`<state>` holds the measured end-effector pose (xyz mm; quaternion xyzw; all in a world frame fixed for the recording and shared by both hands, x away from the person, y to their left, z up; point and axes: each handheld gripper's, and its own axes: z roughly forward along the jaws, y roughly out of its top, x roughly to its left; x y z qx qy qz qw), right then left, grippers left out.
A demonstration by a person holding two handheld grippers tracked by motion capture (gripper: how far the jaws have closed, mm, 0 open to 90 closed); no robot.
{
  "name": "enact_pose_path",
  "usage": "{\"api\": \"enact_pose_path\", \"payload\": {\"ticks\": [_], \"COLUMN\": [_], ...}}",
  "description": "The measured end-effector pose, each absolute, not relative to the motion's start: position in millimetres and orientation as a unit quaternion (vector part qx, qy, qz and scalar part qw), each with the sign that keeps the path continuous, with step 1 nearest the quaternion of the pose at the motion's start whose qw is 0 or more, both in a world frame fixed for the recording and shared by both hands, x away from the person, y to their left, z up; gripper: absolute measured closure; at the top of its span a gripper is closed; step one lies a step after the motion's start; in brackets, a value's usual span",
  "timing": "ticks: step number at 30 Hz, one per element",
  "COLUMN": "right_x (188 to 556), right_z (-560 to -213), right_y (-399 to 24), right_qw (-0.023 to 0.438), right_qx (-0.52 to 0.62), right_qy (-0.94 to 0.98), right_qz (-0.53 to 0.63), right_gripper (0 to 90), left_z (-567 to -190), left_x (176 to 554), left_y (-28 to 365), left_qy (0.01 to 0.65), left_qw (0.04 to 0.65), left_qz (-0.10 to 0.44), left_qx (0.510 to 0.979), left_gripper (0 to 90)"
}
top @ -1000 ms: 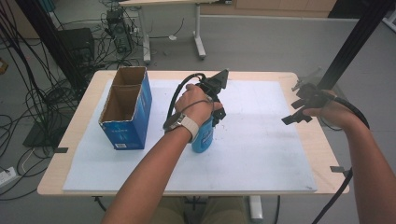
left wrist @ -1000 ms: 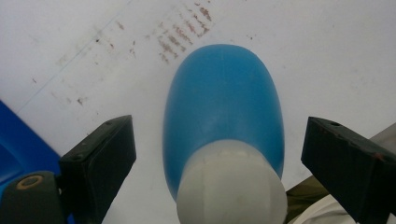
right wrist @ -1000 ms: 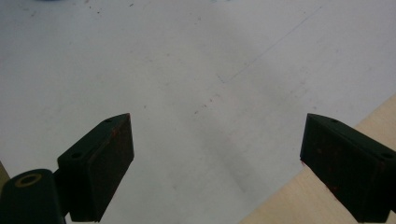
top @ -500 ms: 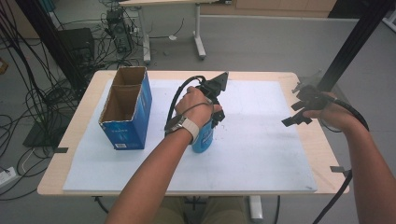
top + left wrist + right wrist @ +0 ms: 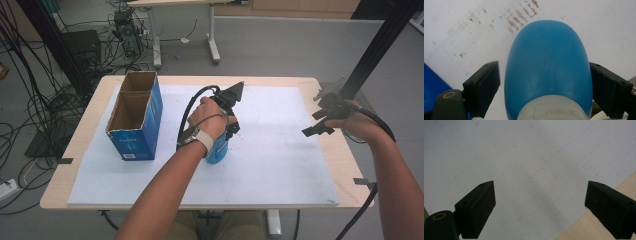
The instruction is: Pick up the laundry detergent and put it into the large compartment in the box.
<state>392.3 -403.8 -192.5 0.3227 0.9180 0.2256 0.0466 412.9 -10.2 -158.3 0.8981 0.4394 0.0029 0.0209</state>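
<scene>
A blue bottle (image 5: pixel 218 151) with a white neck stands upright on the white mat, just right of the box. My left gripper (image 5: pixel 229 126) comes down over it from above. In the left gripper view the bottle (image 5: pixel 549 65) sits between the jaws, which have just been closing. The right pad (image 5: pixel 609 87) is at the bottle's side, while a narrow gap still separates the left pad (image 5: pixel 484 87) from it. My right gripper (image 5: pixel 316 123) hovers over the mat's right edge, open, with nothing between its fingers (image 5: pixel 540 195).
An open-topped blue cardboard box (image 5: pixel 133 118) stands at the left of the white mat (image 5: pixel 280 150). The wooden table edge (image 5: pixel 75 165) frames the mat. Cables and another table's legs lie on the floor beyond.
The left hand has sunk slightly over the bottle. The right hand has stayed where it was.
</scene>
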Motion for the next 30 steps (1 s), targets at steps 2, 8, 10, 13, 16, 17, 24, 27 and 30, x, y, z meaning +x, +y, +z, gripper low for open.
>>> {"api": "enact_pose_path", "payload": {"ticks": [2,8,10,13,16,17,24,27,30], "right_x": [392.6,393.2,393.2,393.4,393.3,393.2,392.5,392.6,392.8], "right_z": [-193.2,-193.8,-193.4,-192.9,-193.0,-193.0,-192.2,-192.3,-192.1], "right_y": [-403.4,-402.7,-402.5,-402.3,-402.5,-402.3,-401.2,-400.9,-400.2], "right_qw": [0.046,0.046,0.046,0.046,0.047,0.047,0.049,0.049,0.049], "right_qx": [0.322,0.322,0.321,0.321,0.32,0.32,0.319,0.319,0.319], "right_qy": [0.918,0.918,0.918,0.918,0.918,0.918,0.919,0.919,0.919], "right_qz": [0.226,0.226,0.226,0.227,0.228,0.228,0.228,0.228,0.228], "right_gripper": [9.6,9.6,9.6,9.6,9.6,9.6,9.6,9.6,9.6], "left_z": [-158.3,-161.0,-161.3,-161.2,-161.2,-161.1,-161.5,-161.5,-161.5], "left_x": [412.9,414.1,413.4,413.9,412.8,412.6,412.8,412.7,414.3], "left_y": [-10.4,-9.2,-9.4,-9.7,-10.4,-10.4,-13.4,-14.9,-16.4], "left_qy": [0.439,0.439,0.439,0.438,0.437,0.438,0.434,0.433,0.433], "left_qw": [0.02,0.02,0.022,0.021,0.02,0.021,0.017,0.014,0.007], "left_qz": [0.004,0.001,0.003,0.003,0.006,0.006,0.008,0.01,0.008], "left_qx": [0.898,0.898,0.898,0.899,0.899,0.899,0.901,0.901,0.901], "left_gripper": [16.8,18.9,19.9,20.2,20.8,21.1,28.3,28.8,28.9]}}
